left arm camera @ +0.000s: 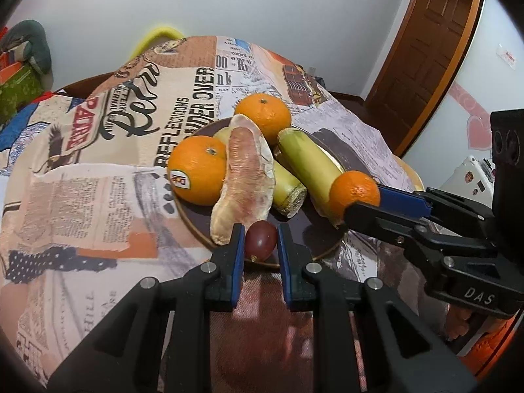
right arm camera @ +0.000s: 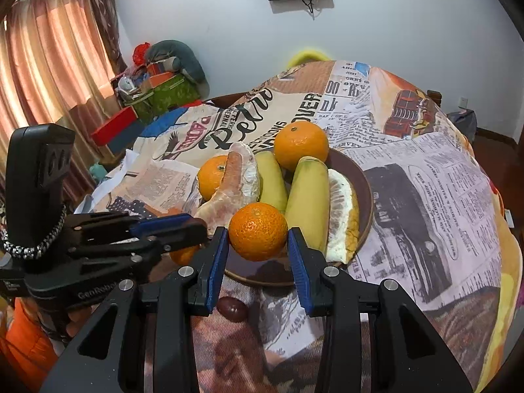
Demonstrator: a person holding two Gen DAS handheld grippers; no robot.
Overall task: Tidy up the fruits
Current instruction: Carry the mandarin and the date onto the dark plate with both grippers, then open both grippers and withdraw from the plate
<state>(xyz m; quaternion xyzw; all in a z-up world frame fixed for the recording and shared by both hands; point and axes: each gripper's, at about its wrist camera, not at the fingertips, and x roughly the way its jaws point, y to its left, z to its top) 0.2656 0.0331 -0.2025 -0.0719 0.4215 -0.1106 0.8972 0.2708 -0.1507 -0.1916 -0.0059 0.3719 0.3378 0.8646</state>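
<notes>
Orange and firm-skinned, the tangerine (right arm camera: 258, 231) sits between the blue pads of our right gripper (right arm camera: 258, 239), both pads against its sides over the near edge of the plate (right arm camera: 365, 193); we judge it clamped, though whether it rests on the plate or hangs just above it we cannot tell. Our left gripper (left arm camera: 261, 235) brackets a dark red grape (left arm camera: 261, 240) at the plate's near rim, with gaps showing on either side, so we read it as not closed on the fruit. Two larger oranges (left arm camera: 198, 170), two pale green stalks (left arm camera: 308, 167) and pomelo segments (left arm camera: 244, 177) already crowd the plate, which stands on a newspaper-print cloth (left arm camera: 98, 170). A second grape (right arm camera: 232, 308) lies on the cloth, near us, off the plate. We expect the tangerine to be light and slightly yielding, safest held across its widest part with modest pressure. The grape should be slick, soft and easily burst, so we would take it gently at mid-body, pads flat, and watch that it does not squirt out.
</notes>
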